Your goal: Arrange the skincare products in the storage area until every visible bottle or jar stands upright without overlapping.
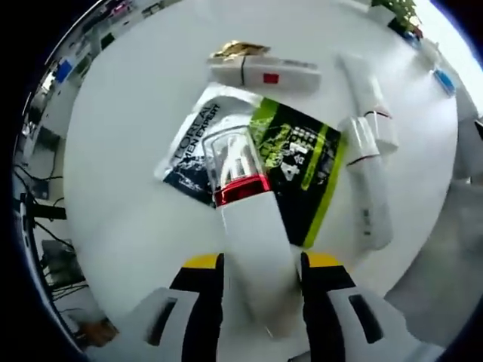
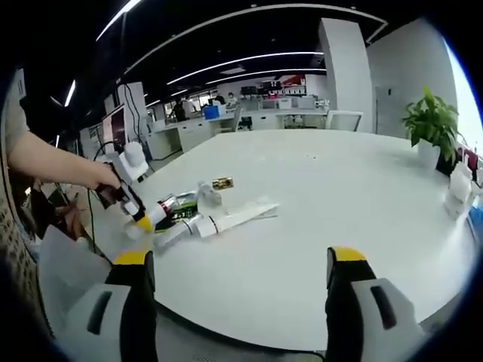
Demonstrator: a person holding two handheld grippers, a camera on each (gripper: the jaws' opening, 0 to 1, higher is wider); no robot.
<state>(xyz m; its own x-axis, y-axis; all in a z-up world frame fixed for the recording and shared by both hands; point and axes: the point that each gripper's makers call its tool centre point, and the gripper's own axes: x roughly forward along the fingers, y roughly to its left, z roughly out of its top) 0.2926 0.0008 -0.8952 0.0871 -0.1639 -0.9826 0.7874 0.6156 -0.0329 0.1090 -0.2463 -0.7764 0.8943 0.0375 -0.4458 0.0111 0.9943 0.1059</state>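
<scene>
Between your left gripper's (image 1: 262, 298) jaws lies the white tube with the red band and clear cap (image 1: 245, 219); they close on its lower body, cap pointing to twelve o'clock over the dark sachet (image 1: 290, 170) on the white table (image 1: 136, 151). Judge it light and smooth, with soft plastic walls that will likely dent and slide under a hard squeeze, so hold low on the body where you are now, or nearer the stiff red collar, and leave the cap alone, which may pop off. Expect it to stand best on the flat cap end, though it looks narrow and top-heavy. At twelve o'clock from the sachet a flat white tube with a red mark (image 1: 264, 74) lies on its side, a gold-wrapped item (image 1: 240, 50) just beyond it; at two to three o'clock two more white tubes (image 1: 370, 143) lie flat, touching or nearly so. Your right gripper (image 2: 238, 290) hangs released, jaws wide and empty, well apart from the cluster (image 2: 200, 211), which sits at ten o'clock in the right gripper view with your other hand (image 2: 98, 177) over it.
</scene>
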